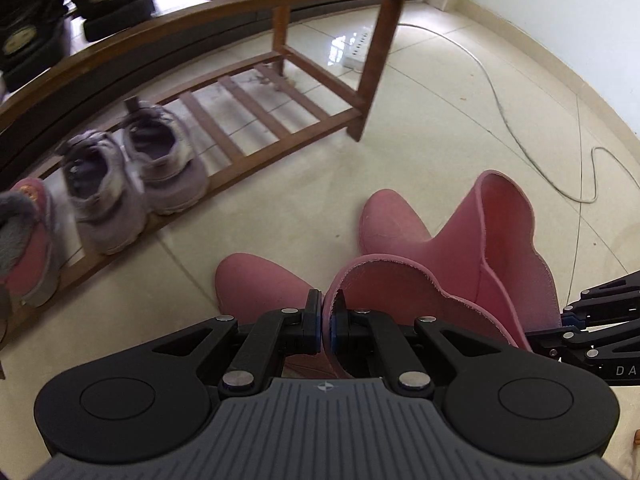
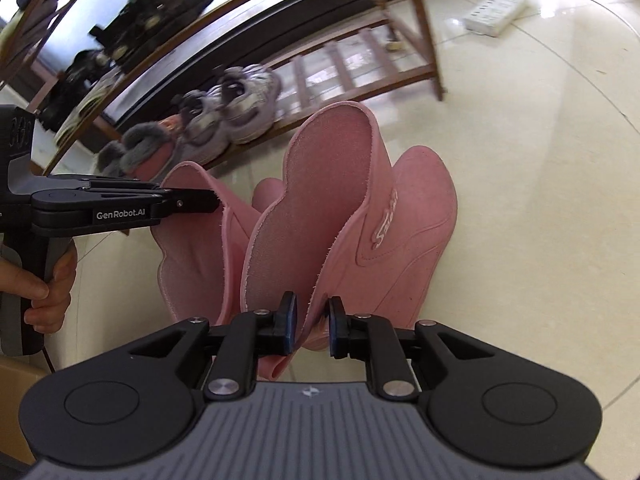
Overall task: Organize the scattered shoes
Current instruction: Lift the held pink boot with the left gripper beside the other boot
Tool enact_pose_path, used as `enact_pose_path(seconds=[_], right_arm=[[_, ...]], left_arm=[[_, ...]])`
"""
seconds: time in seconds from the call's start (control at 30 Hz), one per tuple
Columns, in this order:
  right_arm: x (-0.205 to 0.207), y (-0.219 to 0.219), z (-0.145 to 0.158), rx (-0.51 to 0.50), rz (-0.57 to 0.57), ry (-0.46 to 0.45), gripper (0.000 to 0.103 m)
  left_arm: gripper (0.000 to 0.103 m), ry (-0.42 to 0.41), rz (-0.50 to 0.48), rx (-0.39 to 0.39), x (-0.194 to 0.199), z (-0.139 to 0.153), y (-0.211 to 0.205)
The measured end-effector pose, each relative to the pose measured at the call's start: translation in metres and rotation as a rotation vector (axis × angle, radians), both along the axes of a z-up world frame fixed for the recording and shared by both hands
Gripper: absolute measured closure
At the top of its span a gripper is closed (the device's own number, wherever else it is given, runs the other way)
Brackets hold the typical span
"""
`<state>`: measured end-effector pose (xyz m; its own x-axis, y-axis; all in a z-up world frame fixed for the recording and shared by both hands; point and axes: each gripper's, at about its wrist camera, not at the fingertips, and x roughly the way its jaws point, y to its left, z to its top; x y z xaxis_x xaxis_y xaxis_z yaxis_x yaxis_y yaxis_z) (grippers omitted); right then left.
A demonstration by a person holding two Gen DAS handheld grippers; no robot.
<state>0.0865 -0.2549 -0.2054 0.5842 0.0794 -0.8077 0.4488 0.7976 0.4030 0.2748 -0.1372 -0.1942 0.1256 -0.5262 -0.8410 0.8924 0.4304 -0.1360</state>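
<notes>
Left gripper (image 1: 327, 320) was clamped on the rim of one pink boot (image 1: 256, 280). Right gripper (image 2: 313, 322), jaws slightly parted, straddled the second pink boot's (image 2: 400, 240) rim. Both boots stood on tiled floor (image 1: 440, 120) beside the wooden shoe rack (image 1: 248, 120).

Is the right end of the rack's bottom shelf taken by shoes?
No, in the left wrist view the bottom shelf has bare slats at its right end; the lilac sneakers sit further left.
</notes>
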Motion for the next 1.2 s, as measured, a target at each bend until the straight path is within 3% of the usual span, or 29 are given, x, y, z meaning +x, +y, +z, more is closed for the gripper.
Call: enact_pose_path(seconds=[0.27,0.53,0.73,0.8,0.9,0.97,1.2], right_arm=[[0.016,0.017,0.002,0.001,0.039,-0.003,0.084],[0.004,0.002,0.003,-0.020,-0.008,0.004,0.085],[0.004,-0.003,0.012,-0.062,-0.007,-0.009,0.087],[0.005,-0.004,0.013,-0.070,0.001,-0.002,0.083],[0.003,-0.002,0.016,-0.091,0.006,0.000,0.077],[-0.002,-0.002,0.021,-0.093,0.010,-0.018,0.065],[-0.014,0.010,0.041,-0.154,0.063,-0.050,0.037]], left_arm=[[0.098,-0.007,-0.018,0.003,0.007,0.001,0.014],[0.098,-0.045,-0.086,0.010,0.000,0.001,0.005],[0.093,-0.052,-0.086,-0.002,-0.002,0.003,0.010],[0.089,-0.044,-0.078,-0.017,-0.003,0.005,0.014],[0.065,-0.035,-0.067,-0.039,-0.007,0.008,0.020],[0.049,-0.030,-0.061,-0.055,-0.012,0.011,0.026],[0.045,0.017,-0.094,-0.110,-0.042,0.018,0.052]])
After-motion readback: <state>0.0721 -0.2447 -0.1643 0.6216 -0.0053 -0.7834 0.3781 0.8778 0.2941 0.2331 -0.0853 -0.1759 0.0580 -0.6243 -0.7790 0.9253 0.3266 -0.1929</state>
